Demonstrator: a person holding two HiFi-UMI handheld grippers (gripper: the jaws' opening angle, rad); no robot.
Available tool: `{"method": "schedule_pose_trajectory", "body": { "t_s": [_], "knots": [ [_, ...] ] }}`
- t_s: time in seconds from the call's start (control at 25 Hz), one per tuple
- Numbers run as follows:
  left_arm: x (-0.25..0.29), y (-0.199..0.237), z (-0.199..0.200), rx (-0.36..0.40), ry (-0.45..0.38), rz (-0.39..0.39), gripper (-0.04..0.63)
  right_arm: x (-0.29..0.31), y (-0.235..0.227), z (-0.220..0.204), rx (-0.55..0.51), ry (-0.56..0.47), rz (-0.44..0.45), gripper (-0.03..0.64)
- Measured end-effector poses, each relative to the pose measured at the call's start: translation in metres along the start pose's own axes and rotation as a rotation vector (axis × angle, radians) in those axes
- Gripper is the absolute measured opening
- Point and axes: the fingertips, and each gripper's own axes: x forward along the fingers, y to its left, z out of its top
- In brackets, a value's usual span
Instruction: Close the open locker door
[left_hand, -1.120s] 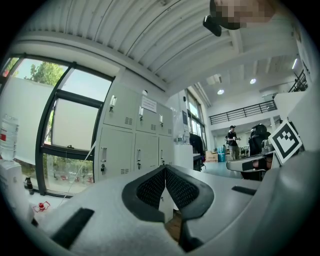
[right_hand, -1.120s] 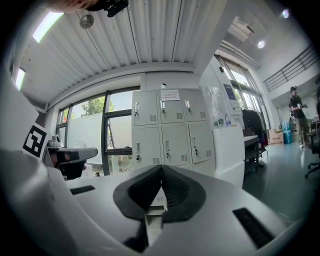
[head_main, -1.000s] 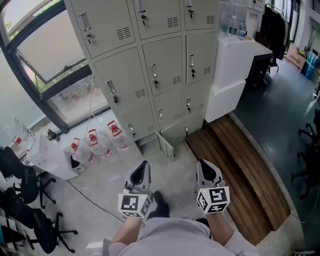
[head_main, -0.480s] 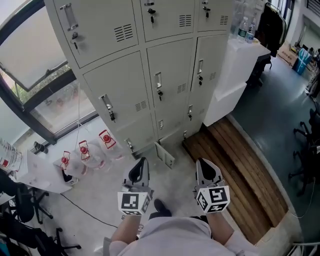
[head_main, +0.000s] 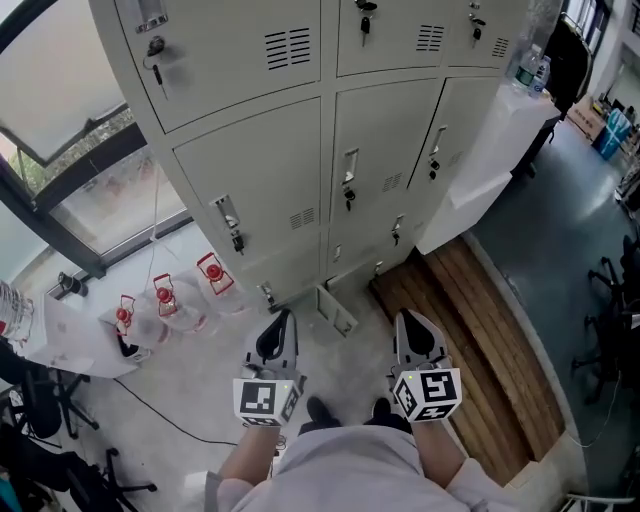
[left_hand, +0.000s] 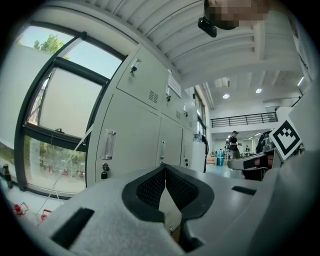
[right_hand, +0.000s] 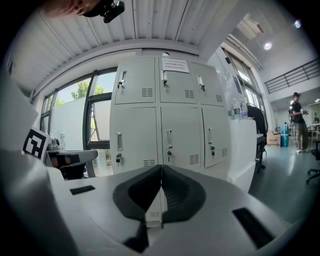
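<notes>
A bank of grey lockers (head_main: 330, 150) stands ahead of me. One small door (head_main: 337, 311) in the bottom row, middle column, hangs open and juts out over the floor. My left gripper (head_main: 278, 335) and right gripper (head_main: 418, 335) are held side by side, short of that door and apart from it. Both are shut with nothing between the pads. In the left gripper view the shut jaws (left_hand: 164, 167) point at the lockers (left_hand: 135, 130). The right gripper (right_hand: 161, 166) faces the locker fronts (right_hand: 165, 115); its body hides the bottom row.
Water jugs with red caps (head_main: 165, 300) stand on the floor at the left, below a large window (head_main: 70, 120). A white cabinet (head_main: 490, 170) adjoins the lockers on the right, with a wooden platform (head_main: 480, 340) before it. Office chairs (head_main: 50, 400) are at the far left. A person (right_hand: 298, 120) stands far off.
The head view has drawn nearer to the lockers, which now fill more of the frame. Both grippers keep their place in the view and stay shut.
</notes>
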Motion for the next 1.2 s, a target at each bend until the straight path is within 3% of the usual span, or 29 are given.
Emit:
{"method": "schedule_pose_trajectory", "body": {
  "t_s": [0.68, 0.92, 1.2],
  "knots": [
    [0.05, -0.016, 0.005, 0.03, 0.004, 0.21, 0.009, 0.069, -0.05, 0.016, -0.056, -0.011, 0.228, 0.012],
    [0.062, -0.025, 0.0, 0.078, 0.02, 0.263, 0.011, 0.09, -0.062, 0.002, -0.068, 0.018, 0.318, 0.012],
    [0.054, -0.009, -0.034, 0.026, 0.057, 0.359, 0.011, 0.114, -0.053, -0.033, -0.101, 0.076, 0.415, 0.012]
  ]
}}
